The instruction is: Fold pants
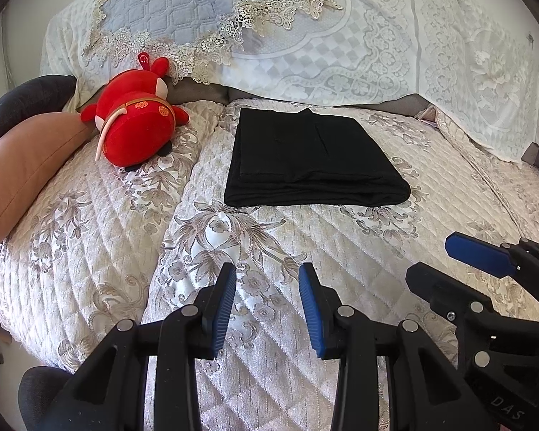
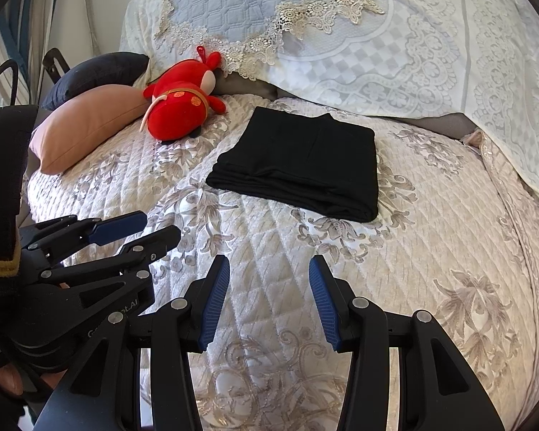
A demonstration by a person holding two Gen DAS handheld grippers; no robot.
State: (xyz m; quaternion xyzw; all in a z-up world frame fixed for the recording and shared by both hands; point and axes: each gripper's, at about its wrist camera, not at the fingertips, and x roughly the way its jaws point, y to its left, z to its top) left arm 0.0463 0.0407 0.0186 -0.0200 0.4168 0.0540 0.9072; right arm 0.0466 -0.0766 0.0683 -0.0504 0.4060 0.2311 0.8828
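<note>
Two grippers hang over the near part of the bed, and both have their fingers spread apart with nothing between them. The left gripper (image 1: pixel 267 283) shows its blue pads (image 1: pixel 224 309) over the quilted cover (image 1: pixel 107 251), and the right gripper (image 2: pixel 269 280) stands just beside it, on its right side (each one is visible at the edge of the other's view). Neither of them touches the cloth.

The black pants (image 1: pixel 312 158) lie farther back on the cover, well apart from both grippers. They are already folded into a flat rectangle, with several layers showing at the near edge. To the left of the pants rests a red plush toy (image 1: pixel 136 125), and beside it a tan pillow (image 1: pixel 25 168) with a dark cushion (image 2: pixel 93 72) behind it. A lace bedspread (image 1: pixel 377 36) covers the raised part behind the pants.
</note>
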